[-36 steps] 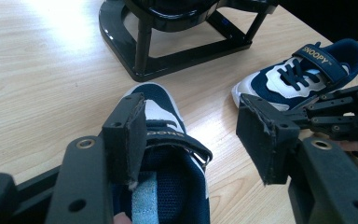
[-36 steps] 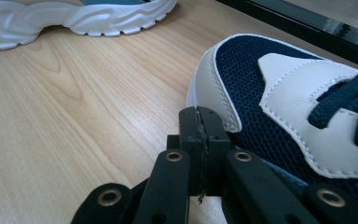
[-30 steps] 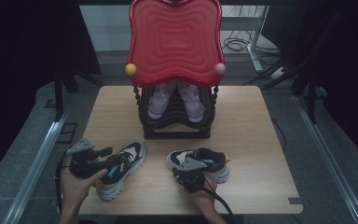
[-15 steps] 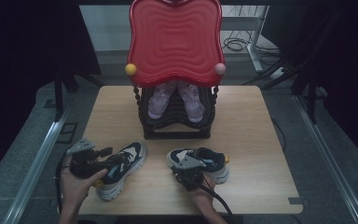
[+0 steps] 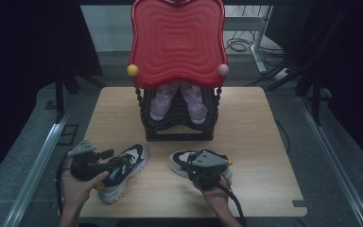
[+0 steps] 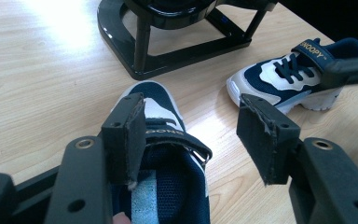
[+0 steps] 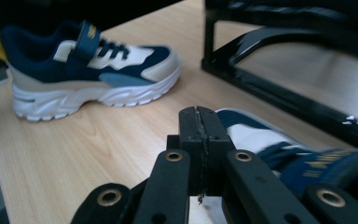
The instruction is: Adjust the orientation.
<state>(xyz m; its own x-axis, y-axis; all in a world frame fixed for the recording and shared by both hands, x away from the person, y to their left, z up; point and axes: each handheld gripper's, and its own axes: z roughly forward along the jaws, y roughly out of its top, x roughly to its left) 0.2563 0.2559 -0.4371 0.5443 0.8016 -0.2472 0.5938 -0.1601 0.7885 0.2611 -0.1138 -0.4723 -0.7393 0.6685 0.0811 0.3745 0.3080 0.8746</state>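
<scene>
Left gripper open astride left sneaker; right gripper fully closed above right sneaker. Apparently holding nothing.

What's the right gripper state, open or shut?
Shut. In its own view the right gripper has both pads pressed flat together, nothing between them, above the navy shoe on the table.

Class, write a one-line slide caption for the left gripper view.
Open left gripper poised over a navy sneaker, its twin lying beside the black rack.
</scene>
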